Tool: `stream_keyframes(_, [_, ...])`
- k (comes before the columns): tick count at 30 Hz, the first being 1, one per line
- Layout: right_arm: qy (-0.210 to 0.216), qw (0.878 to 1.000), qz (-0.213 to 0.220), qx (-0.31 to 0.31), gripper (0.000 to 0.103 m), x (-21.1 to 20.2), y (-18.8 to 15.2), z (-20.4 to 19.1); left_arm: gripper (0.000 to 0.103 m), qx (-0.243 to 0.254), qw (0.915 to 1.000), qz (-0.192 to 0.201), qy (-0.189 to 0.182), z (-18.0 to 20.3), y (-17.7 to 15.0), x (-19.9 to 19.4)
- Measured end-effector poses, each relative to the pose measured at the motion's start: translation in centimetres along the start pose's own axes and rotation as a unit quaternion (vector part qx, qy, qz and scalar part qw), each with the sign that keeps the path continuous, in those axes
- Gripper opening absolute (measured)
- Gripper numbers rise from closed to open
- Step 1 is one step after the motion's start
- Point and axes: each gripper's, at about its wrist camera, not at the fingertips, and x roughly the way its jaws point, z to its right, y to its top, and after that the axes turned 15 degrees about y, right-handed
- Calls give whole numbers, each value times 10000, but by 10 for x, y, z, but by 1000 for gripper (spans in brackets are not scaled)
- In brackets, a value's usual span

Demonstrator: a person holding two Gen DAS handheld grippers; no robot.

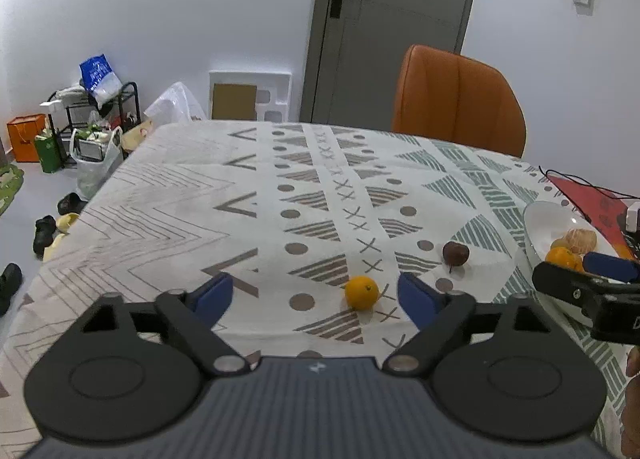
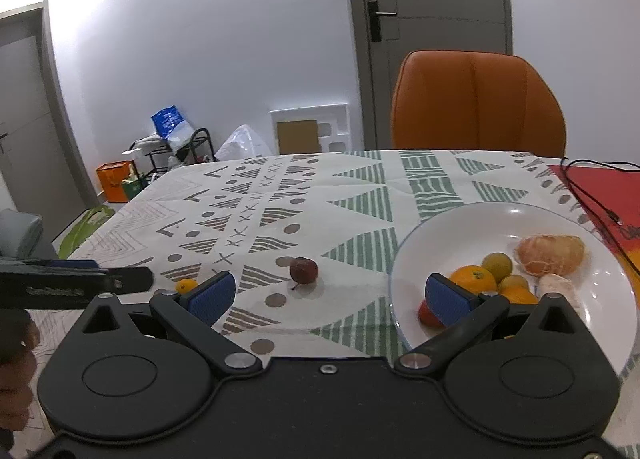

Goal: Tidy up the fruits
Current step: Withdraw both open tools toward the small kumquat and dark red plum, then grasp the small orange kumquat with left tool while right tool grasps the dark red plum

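Both claws stand with their blue pads wide apart and nothing between them. Left gripper (image 1: 312,295) hovers low over the patterned tablecloth (image 1: 168,195), and its camera shows a small orange (image 1: 361,292) lying on the cloth in the gap between the fingers, nearer the right pad but clear of it. Just beyond and to the right lies a dark red fruit (image 1: 455,253) with a stem, apart from the orange.

Right gripper (image 2: 328,297) sits with its right pad over the near rim of a white plate (image 2: 480,219), its left pad over bare cloth. Only this view lays the plate open: a peeled mandarin (image 2: 550,254), a loose peeled segment (image 2: 558,287), an orange fruit (image 2: 472,279), two small yellow-green fruits (image 2: 497,265) and something red (image 2: 428,315) half hidden behind the pad. From the left camera the plate is a sliver at the right edge, partly covered by the other gripper's arm.

From the right camera, the orange is almost hidden behind the left pad, while the dark red fruit lies in plain sight on the cloth, left of the plate. An orange chair (image 2: 478,103) stands at the far side of the table, before a grey door (image 2: 432,19). Floor clutter with shoes (image 1: 44,233) shows only to the left camera.
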Motion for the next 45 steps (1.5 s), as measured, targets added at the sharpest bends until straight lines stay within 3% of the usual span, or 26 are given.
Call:
stream_keyframes(4, [84,9999,-125,-9,101,7,2,3,72,61,9999,-105,-41,6,0,10])
stream_keyframes(6, [92,9998,-193,-31,96,12,2,3,66,76,9998,-189,-57,8,1,16])
stream_keyframes(13, [211,9993,-321,21,89,26,7,10,55,197,9990,-358,-156,20,4,30])
stream_keyframes(19, [283,9988,-405,-50,81,39,12,10,35,232,9977,-603,-222,26,4,47])
stream_keyframes(21, [347,9983,-457,-16,75,43,14,11,23,279,9975,-605,-238,27,6,47])
stream_keyframes(27, [466,9975,-523,-78,64,52,19,9,23,144,9980,-576,-227,18,13,46])
stream_keyframes(38, [283,9948,-907,-374,60,84,25,-2,23,-367,9986,-378,-16,-20,26,32])
stream_keyframes(40, [208,9941,-1009,-347,53,90,23,0,23,-388,9986,-372,14,-23,27,32])
stream_keyframes(42, [260,9930,-1111,-290,29,96,19,3,23,-413,9984,-372,36,-24,27,32])
stream_keyframes(43, [274,9927,-1143,-268,22,96,18,4,23,-413,9985,-368,36,-24,27,31])
stream_keyframes(45, [340,9927,-1119,-287,21,94,15,4,23,-394,9986,-357,40,-22,27,31])
